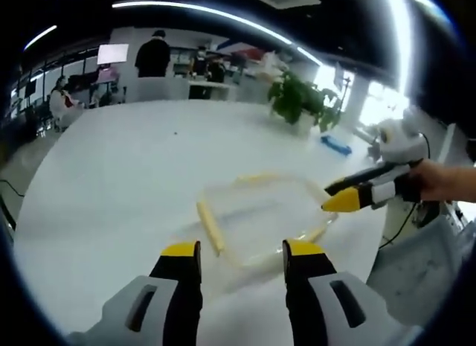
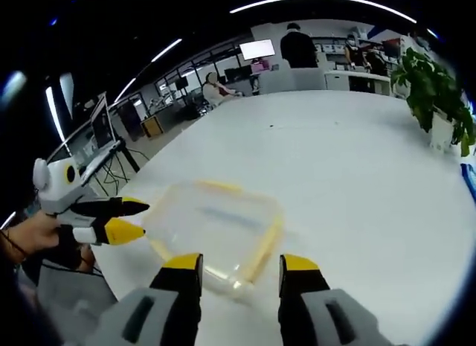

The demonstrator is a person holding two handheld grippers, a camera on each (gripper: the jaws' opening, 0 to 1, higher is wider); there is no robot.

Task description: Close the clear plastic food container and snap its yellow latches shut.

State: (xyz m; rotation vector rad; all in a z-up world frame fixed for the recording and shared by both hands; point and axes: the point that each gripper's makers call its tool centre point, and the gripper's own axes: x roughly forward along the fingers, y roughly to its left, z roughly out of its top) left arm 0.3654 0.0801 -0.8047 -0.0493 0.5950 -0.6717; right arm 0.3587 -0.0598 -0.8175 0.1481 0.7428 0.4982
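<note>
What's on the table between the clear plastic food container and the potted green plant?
Nothing: in the left gripper view, only bare white table lies between the clear plastic food container with yellow latches and the potted green plant.

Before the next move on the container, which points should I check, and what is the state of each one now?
1. Container rests flat on the table: ok.
2. Lid seated all around: cannot tell, the plastic is clear and blurred.
3. Yellow latches snapped shut: cannot tell.
4. Left gripper open, nothing between its jaws: ok.
5. Right gripper open and aimed at the container's near edge: ok.
6. Plant and blue thing stand apart from the container: ok.
</note>
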